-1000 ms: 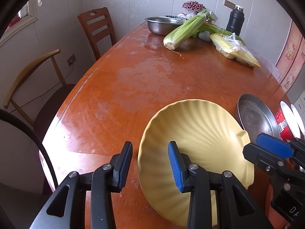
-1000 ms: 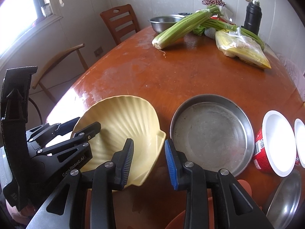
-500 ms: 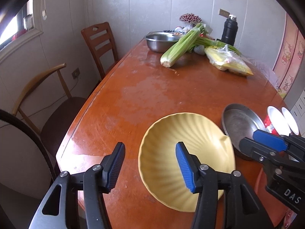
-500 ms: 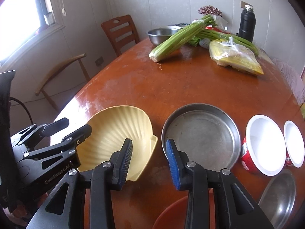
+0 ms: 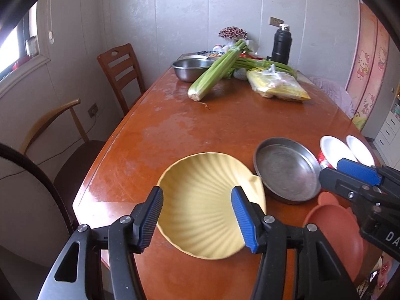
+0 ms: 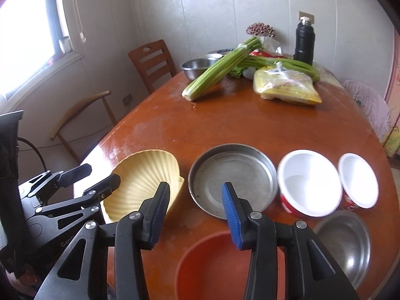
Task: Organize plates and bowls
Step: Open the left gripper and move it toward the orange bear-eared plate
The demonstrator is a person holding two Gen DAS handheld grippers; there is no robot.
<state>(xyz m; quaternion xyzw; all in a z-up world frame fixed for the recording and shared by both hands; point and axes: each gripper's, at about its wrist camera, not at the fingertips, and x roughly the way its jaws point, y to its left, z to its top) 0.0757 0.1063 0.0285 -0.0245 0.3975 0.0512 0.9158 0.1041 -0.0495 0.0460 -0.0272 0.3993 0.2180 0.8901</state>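
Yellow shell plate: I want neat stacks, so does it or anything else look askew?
Yes. The yellow shell plate sits tilted, its far rim raised, unlike the steel pan lying flat beside it. Nothing looks spilled or broken.

Celery (image 5: 215,77), flask (image 5: 281,43), two chairs (image 5: 120,72)
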